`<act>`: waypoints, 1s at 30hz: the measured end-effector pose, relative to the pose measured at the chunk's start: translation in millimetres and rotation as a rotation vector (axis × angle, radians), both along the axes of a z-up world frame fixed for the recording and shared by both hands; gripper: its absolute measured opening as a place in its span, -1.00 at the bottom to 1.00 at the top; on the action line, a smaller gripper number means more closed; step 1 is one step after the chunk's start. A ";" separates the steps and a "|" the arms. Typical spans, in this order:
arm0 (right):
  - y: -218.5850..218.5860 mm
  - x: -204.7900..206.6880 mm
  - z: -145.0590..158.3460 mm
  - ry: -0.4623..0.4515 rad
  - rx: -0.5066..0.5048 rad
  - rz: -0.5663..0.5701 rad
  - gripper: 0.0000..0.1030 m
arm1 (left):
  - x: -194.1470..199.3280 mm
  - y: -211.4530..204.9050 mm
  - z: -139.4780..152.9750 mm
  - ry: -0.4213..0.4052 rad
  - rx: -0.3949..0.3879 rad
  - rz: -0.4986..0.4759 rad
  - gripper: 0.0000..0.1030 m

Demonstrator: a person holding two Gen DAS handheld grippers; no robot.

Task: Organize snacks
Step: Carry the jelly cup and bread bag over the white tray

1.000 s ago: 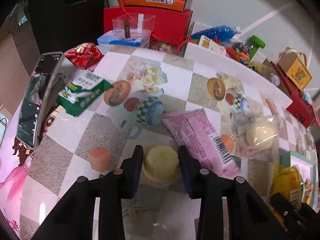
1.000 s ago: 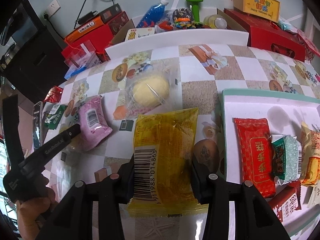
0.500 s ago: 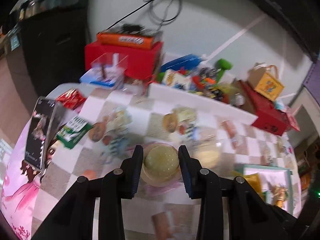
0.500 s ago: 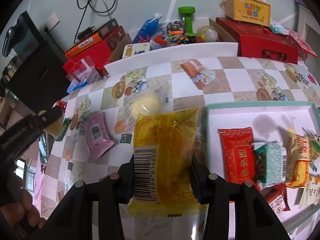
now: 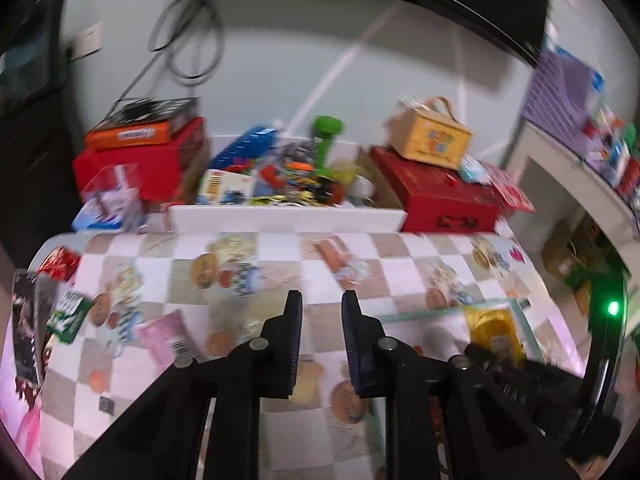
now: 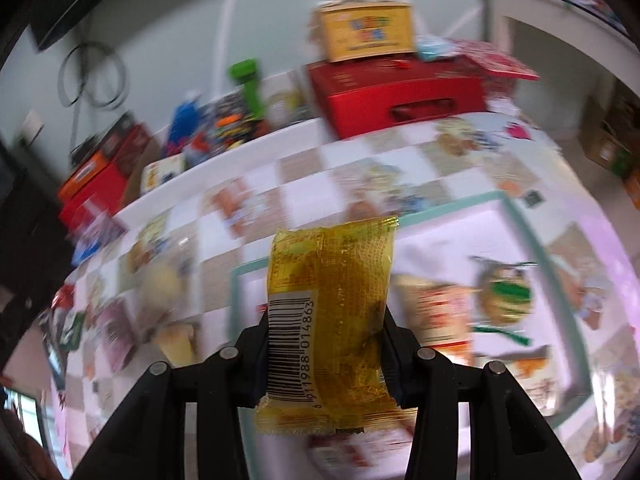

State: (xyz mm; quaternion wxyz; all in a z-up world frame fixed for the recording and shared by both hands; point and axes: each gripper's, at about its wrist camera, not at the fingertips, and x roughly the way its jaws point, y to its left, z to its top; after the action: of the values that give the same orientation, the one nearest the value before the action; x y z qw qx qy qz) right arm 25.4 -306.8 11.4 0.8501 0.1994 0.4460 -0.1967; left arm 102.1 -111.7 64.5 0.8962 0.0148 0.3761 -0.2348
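Both views are motion-blurred. The right gripper (image 6: 326, 316) is clamped on a yellow packet (image 6: 332, 320) with a barcode on its left side. The packet is gripped by its long sides, stands up out of the jaws and is lifted clear of the table (image 5: 280, 248). It hangs over the left edge of a white tray (image 6: 448, 207) with a teal rim, which sits toward the table's right near corner. Inside the tray are several packets, among them a red-and-white one (image 6: 436, 308) and a green-and-gold one (image 6: 504, 296); the blur hides the rest. The left gripper (image 5: 320, 300) has just been closing: its jaws are drawn nearly together with only a slim gap, nothing is between them, and it is raised above the middle of the checked cloth. In the left view the right gripper and its yellow packet show at the lower right, over the tray's near-left part. A pink packet (image 5: 164, 334) and a green packet (image 5: 70, 316) lie loose on the cloth by the left edge. A pale wrapped bun (image 6: 160, 284) lies on the cloth left of the tray. Along the far edge are a white bin (image 5: 284, 218) full of mixed items and a red box (image 5: 444, 200) at the far right corner. A yellow carton (image 5: 430, 134) with a handle sits on top of the red box.
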 end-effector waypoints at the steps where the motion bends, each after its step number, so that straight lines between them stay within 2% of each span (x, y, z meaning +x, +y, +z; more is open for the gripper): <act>1: -10.5 -5.2 -0.5 0.003 0.004 -0.027 -0.07 | -1.7 -7.2 -2.7 0.006 0.017 -0.019 -0.61; 3: -25.6 -11.1 -2.4 0.011 0.014 -0.064 -0.07 | -2.2 -12.0 -8.0 0.019 0.032 -0.026 -0.61; 7: -43.7 -17.2 -9.5 0.025 0.037 -0.102 -0.07 | 10.5 -3.3 -26.4 0.054 0.058 0.019 -0.61; 10: -45.4 -20.4 -16.0 0.043 0.045 -0.094 -0.07 | 24.8 3.6 -52.9 0.144 0.061 0.037 -0.56; 11: -46.7 -22.4 -17.9 0.047 0.049 -0.095 -0.07 | 29.0 5.3 -62.7 0.176 0.057 0.044 -0.50; 13: -50.9 -28.0 -20.4 0.052 0.052 -0.102 -0.07 | 31.8 4.0 -74.1 0.203 0.055 0.033 -0.15; 17: -64.7 -40.0 -23.2 0.053 0.073 -0.153 -0.07 | 32.3 -10.0 -93.0 0.211 0.084 -0.004 -0.13; 20: -74.4 -45.2 -26.1 0.051 0.094 -0.178 -0.07 | 30.1 -27.1 -106.9 0.200 0.160 -0.051 -0.08; 22: -78.2 -46.8 -28.3 0.053 0.105 -0.186 -0.07 | 31.0 -33.5 -112.4 0.196 0.174 -0.064 -0.01; 26: -80.7 -47.6 -30.3 0.046 0.124 -0.184 -0.07 | 32.7 -47.2 -128.6 0.212 0.191 -0.096 0.00; 30: -82.6 -47.9 -31.6 0.039 0.138 -0.185 -0.07 | 33.0 -56.6 -136.8 0.183 0.205 -0.097 0.00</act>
State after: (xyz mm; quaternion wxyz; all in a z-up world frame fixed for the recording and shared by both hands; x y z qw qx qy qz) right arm -22.6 -389.4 -20.2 0.8037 0.2940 0.4547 -0.2468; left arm 135.2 -168.3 -72.3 0.8396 0.1029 0.4769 -0.2388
